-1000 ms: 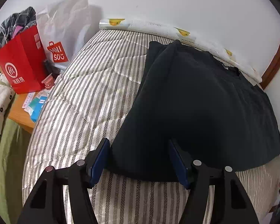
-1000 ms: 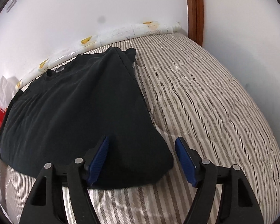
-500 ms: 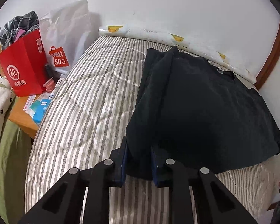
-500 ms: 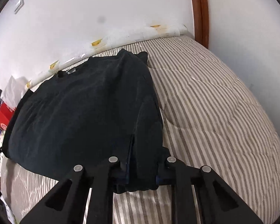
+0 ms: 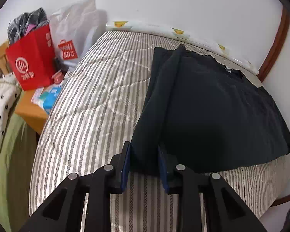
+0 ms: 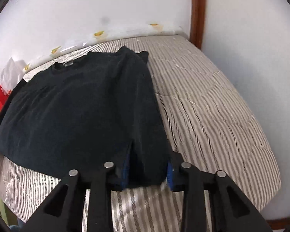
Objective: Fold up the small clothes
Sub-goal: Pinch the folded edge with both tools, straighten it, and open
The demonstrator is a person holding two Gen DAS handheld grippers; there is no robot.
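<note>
I see the black shirt point(image 5: 212, 106) lying flat on the striped bed point(image 5: 98, 100), its collar toward the wall edge and its hem near the front edge. My left hand-held gripper point(image 5: 144, 164) has one hem corner between its blue pads point(image 5: 125, 166). Its jaws are narrow and opening a little, with cloth bunched in the gap. My right hand-held gripper point(image 6: 147, 171) has the other hem corner point(image 6: 145, 166) the same way, jaws opening too. A red bag point(image 5: 31, 61) and a white bag point(image 5: 75, 32) sit past the bed's left edge.
</note>
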